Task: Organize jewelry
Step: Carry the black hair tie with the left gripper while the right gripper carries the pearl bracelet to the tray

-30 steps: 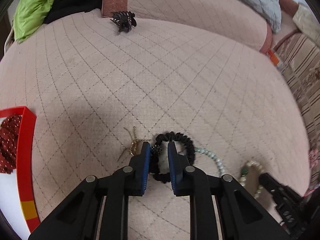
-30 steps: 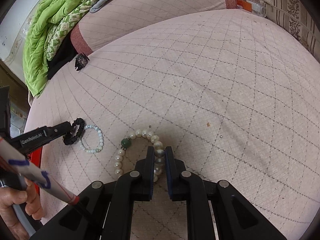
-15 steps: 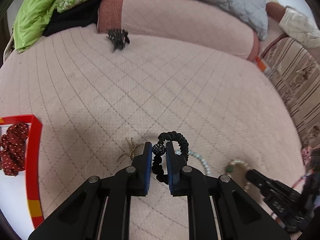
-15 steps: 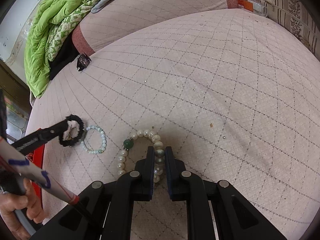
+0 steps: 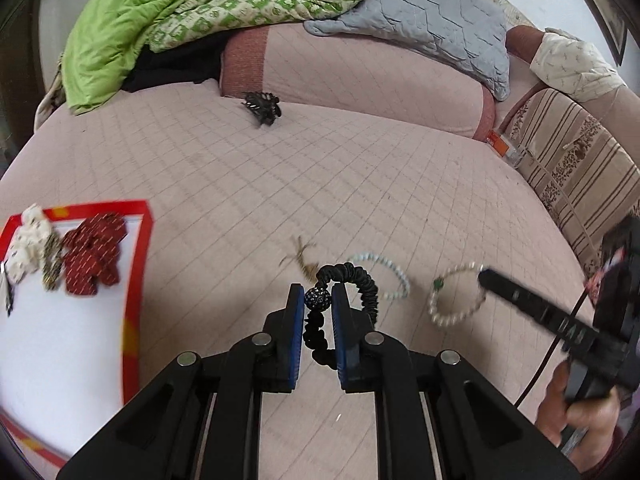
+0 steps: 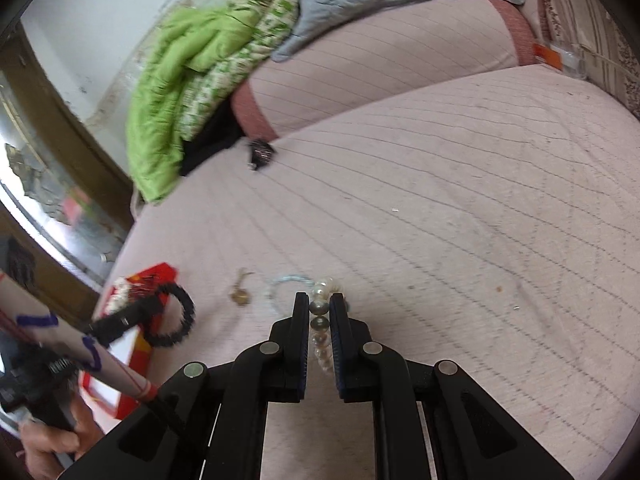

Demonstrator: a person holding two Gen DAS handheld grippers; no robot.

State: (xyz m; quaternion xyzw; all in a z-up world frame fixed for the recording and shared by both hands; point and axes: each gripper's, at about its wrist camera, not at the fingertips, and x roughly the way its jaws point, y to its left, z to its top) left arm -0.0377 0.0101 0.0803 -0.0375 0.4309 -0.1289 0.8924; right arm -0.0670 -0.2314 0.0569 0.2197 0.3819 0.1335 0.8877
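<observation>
My left gripper (image 5: 317,298) is shut on a black scrunchie hair tie (image 5: 366,286) with a sparkly bead, held above the pink quilted bed; it also shows in the right wrist view (image 6: 182,314). My right gripper (image 6: 319,306) is shut on a pearl bracelet (image 6: 320,340) with a green bead, lifted off the bed; the bracelet also shows in the left wrist view (image 5: 456,312). A pale blue bead bracelet (image 5: 394,274) and a small gold piece (image 5: 302,260) lie on the bed. A red-rimmed white tray (image 5: 138,280) at left holds red and white fabric pieces.
A black hair claw (image 5: 262,108) lies near the pink bolster (image 5: 360,76) at the back. Green and grey quilts (image 5: 180,12) are piled behind. A striped cushion (image 5: 580,168) lines the right side.
Both grippers have lifted with their items and tilted up. The hair tie and the pearl bracelet have left the bed. The tray has come further into the left view.
</observation>
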